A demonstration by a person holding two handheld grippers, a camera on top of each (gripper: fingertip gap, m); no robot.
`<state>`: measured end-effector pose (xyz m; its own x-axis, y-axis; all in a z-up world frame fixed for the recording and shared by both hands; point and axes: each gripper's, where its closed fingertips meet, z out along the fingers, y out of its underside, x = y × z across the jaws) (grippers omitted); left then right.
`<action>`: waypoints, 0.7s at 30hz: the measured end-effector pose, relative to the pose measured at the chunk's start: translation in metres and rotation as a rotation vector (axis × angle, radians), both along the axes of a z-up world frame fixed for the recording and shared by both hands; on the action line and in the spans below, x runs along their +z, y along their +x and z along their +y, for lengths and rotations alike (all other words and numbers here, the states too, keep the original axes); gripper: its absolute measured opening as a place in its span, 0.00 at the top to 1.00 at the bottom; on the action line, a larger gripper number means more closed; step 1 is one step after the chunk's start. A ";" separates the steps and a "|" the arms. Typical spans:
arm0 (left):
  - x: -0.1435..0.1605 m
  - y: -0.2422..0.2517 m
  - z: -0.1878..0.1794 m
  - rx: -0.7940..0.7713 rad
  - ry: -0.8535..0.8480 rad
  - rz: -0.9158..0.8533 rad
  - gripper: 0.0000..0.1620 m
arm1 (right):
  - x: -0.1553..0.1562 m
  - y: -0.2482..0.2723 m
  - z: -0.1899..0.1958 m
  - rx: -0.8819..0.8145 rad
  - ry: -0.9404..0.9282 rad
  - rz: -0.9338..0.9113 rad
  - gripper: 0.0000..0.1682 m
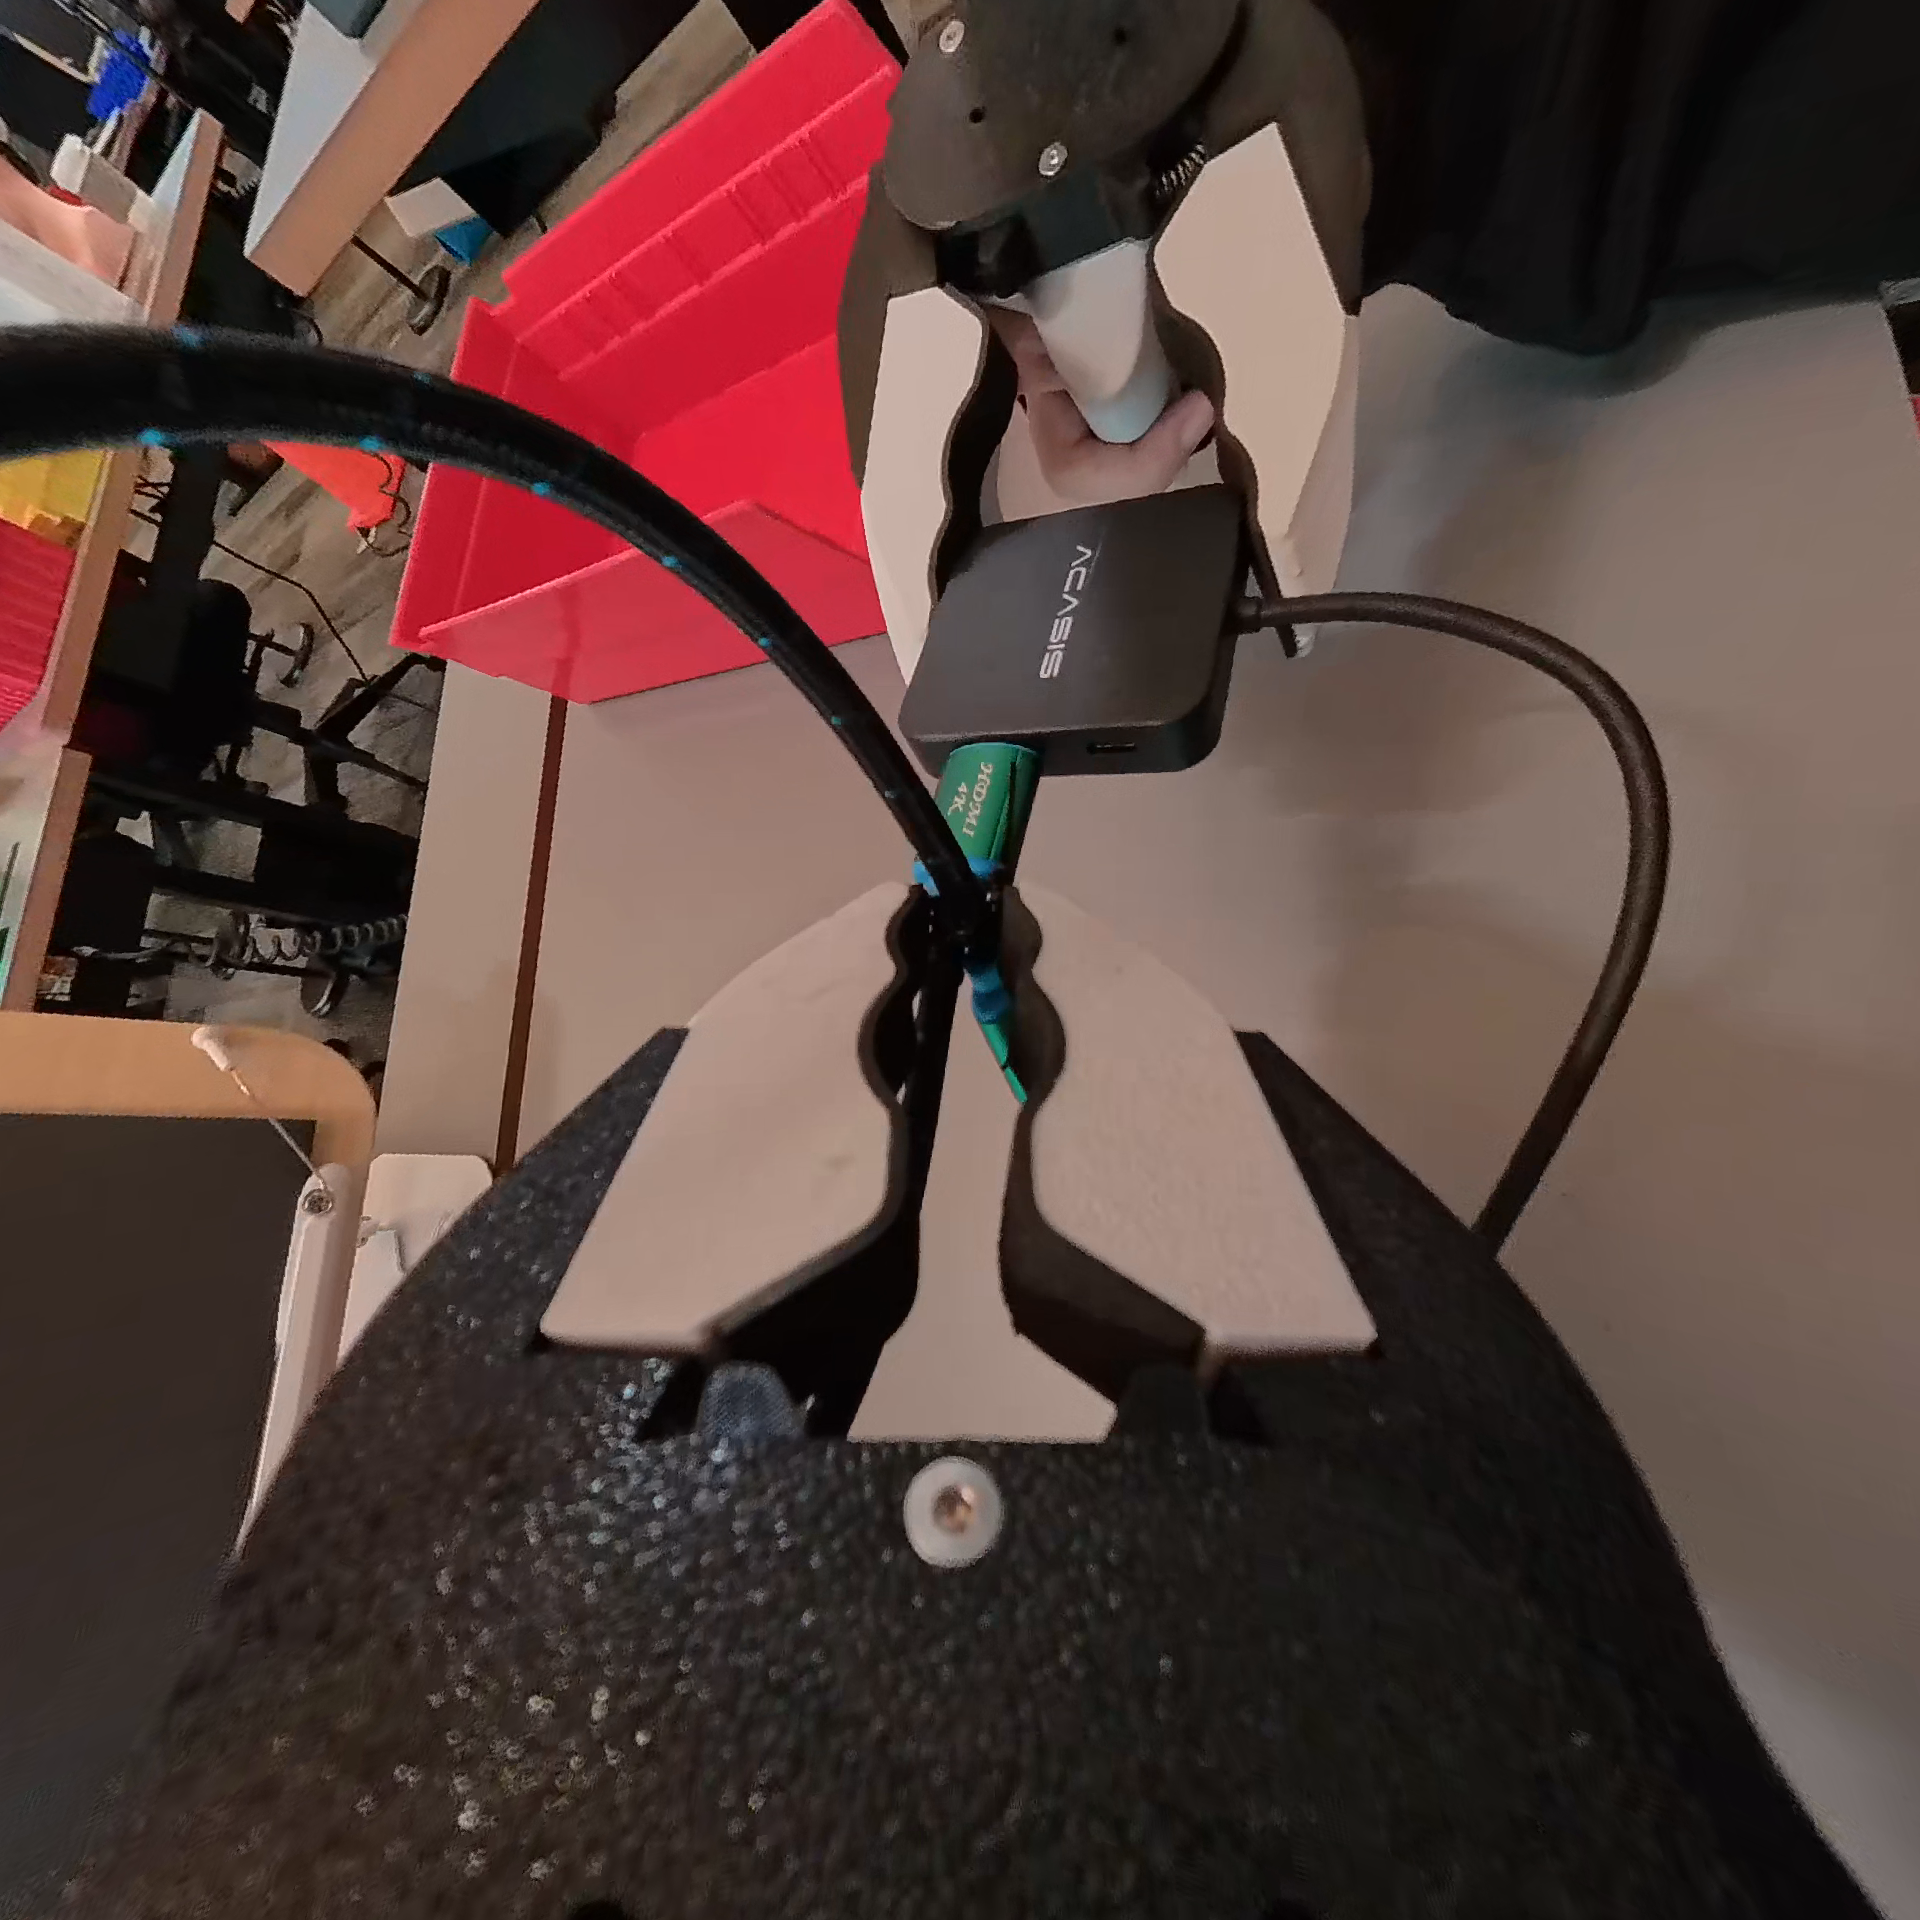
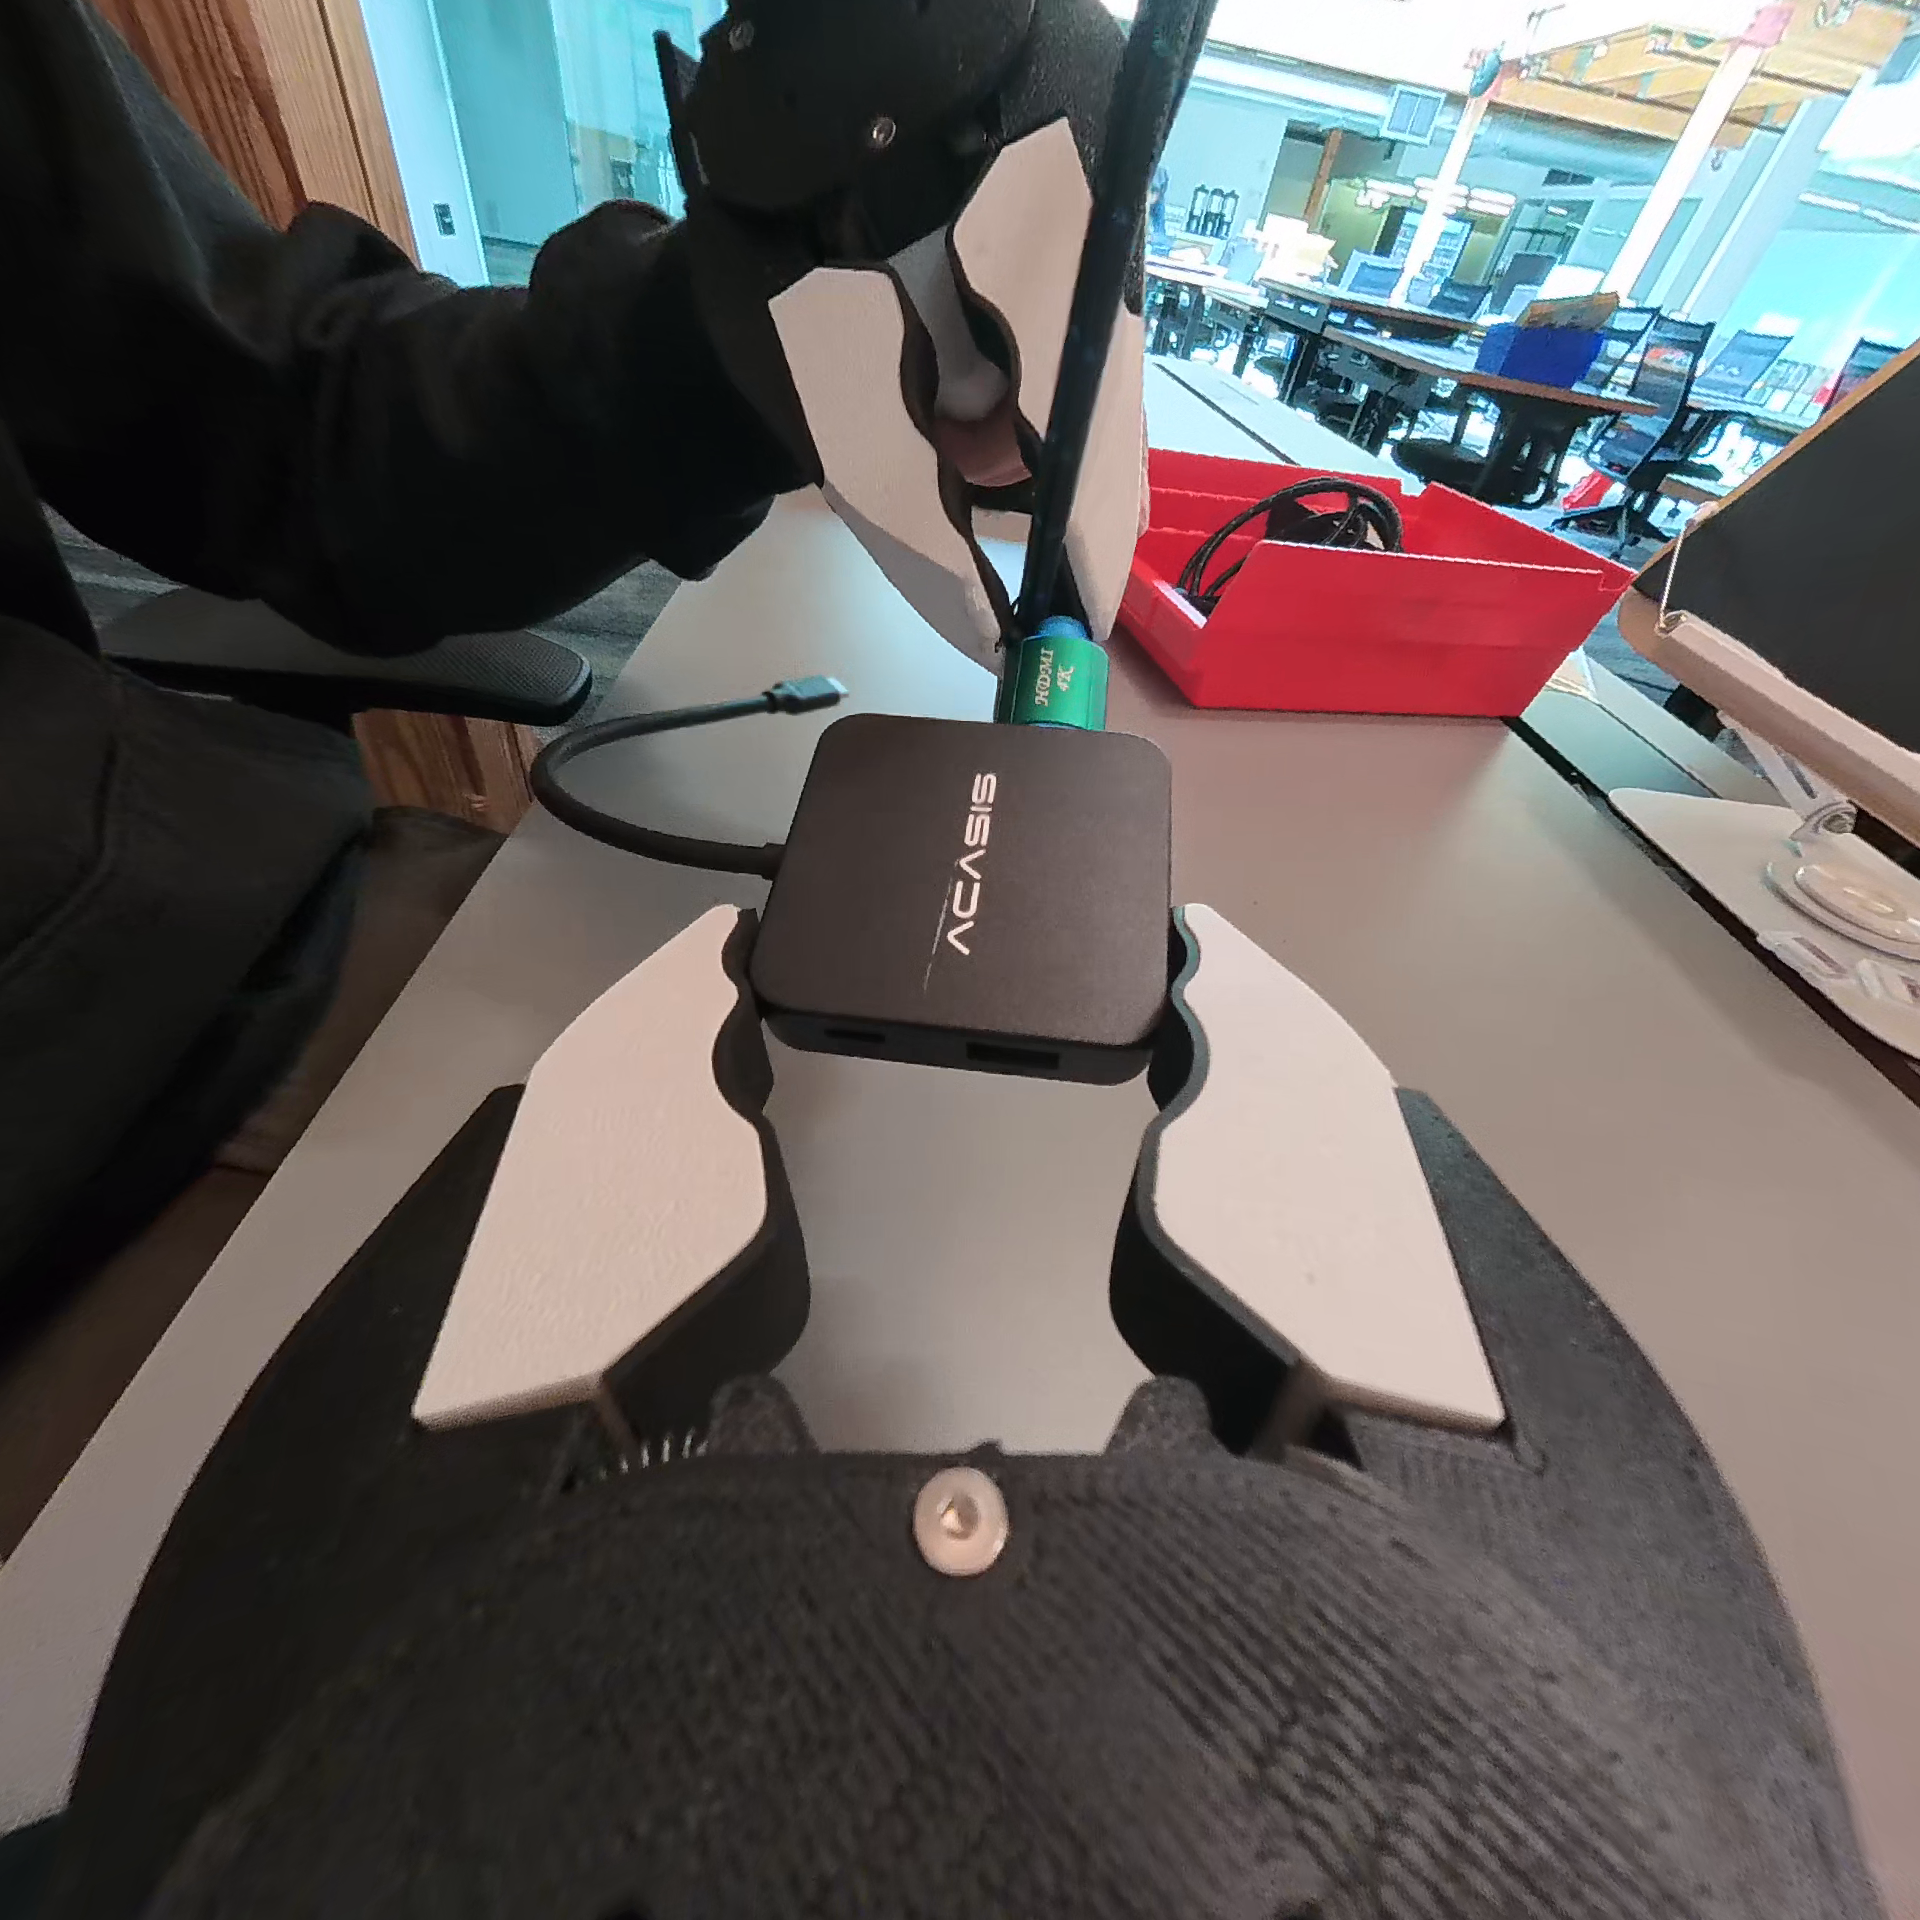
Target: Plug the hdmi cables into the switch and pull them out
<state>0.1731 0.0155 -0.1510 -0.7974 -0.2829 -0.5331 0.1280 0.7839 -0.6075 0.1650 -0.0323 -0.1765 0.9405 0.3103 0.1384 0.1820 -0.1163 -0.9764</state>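
The flat black square switch [image 2: 961,899] with rounded corners and a thin black tail cable [image 2: 644,821] sits low over the pale grey tabletop [image 2: 1455,935], pinched at its sides by the right tongs [image 2: 961,997]. A green metal HDMI plug [image 2: 1044,681] on a black braided cable [image 1: 623,520] enters its far edge; the left tongs [image 1: 961,935] are pressed together on that cable just behind the plug.

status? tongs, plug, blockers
Left tongs shut on HDMI cable behind green plug. Right tongs clamp switch. Plug seated in switch. Nothing blocking.
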 end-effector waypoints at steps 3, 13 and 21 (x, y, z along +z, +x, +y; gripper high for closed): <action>0.003 0.002 -0.001 0.008 -0.034 -0.003 0.93 | 0.004 0.002 0.000 -0.006 0.022 0.003 0.56; 0.075 -0.002 -0.014 0.054 -0.385 -0.156 0.77 | 0.035 0.032 -0.025 -0.144 0.212 0.021 0.56; 0.060 -0.010 0.011 0.147 -0.507 -0.177 0.75 | 0.065 0.065 -0.075 -0.330 0.324 -0.038 0.56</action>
<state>0.1634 0.0261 -0.0906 -0.6408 -0.6404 -0.4233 0.1734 0.4164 -0.8925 0.2298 -0.1071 -0.1118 0.9741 -0.0697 0.2152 0.2230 0.1365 -0.9652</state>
